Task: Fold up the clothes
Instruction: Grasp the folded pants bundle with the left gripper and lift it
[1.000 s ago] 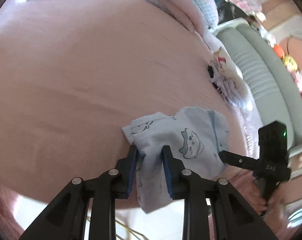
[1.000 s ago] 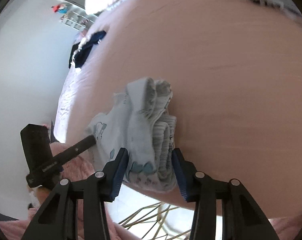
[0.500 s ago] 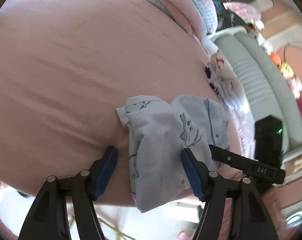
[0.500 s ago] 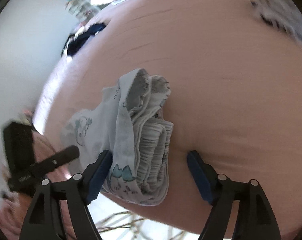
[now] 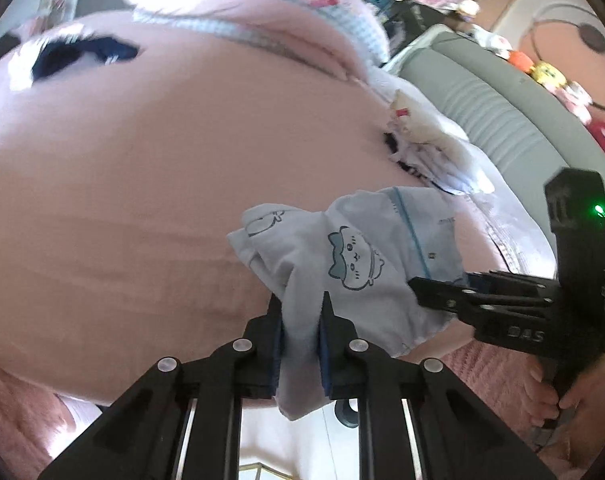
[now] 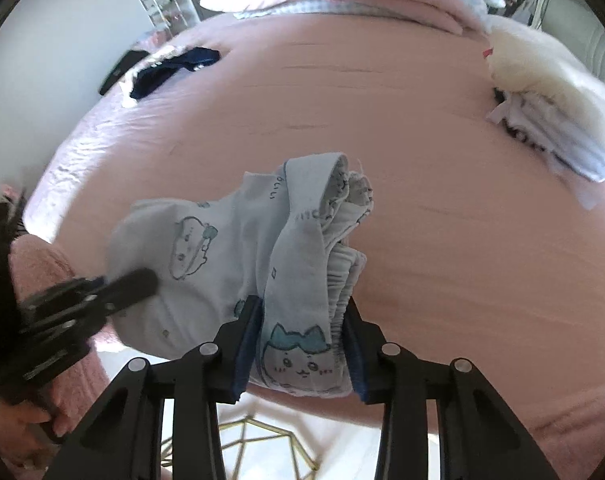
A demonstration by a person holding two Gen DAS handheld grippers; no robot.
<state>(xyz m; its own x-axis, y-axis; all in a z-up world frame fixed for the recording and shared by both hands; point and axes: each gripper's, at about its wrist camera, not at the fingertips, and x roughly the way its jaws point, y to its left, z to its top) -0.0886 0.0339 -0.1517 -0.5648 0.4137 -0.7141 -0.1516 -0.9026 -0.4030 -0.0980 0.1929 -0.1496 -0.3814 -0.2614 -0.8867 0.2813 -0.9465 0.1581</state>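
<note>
Pinching the light blue cat-print garment (image 5: 354,268) at the near edge of the pink bed (image 5: 122,184), the left gripper (image 5: 300,344) and the right gripper (image 6: 300,344) each have closing jaws with cloth between them. Farther off lie a dark blue garment (image 6: 170,70) and white folded clothes (image 6: 550,128).

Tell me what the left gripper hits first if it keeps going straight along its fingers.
The light blue cat-print garment: the left gripper is closing on a fold of it. Beyond that lies the pink bed cover, though depth past the cloth is hard to judge.
</note>
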